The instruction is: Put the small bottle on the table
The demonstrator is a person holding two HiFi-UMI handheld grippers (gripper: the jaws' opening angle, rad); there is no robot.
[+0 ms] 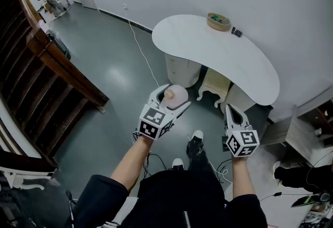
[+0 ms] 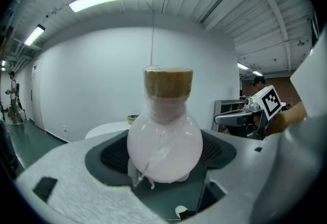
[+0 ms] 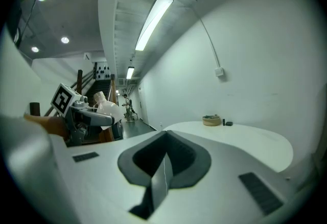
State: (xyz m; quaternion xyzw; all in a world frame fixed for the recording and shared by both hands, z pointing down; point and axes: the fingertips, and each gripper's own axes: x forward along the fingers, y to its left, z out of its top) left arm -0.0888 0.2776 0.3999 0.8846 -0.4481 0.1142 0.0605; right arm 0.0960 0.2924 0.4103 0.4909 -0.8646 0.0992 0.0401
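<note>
Carry step: your left gripper point(image 1: 170, 99) clamps the bottle point(image 2: 163, 136), short of the table point(image 1: 208, 50). Your right gripper point(image 1: 231, 112): jaws together, empty. Next, reach forward and set it down upright.

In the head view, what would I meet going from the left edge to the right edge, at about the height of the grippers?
wooden railing → left gripper, shut on the small bottle → right gripper
</note>
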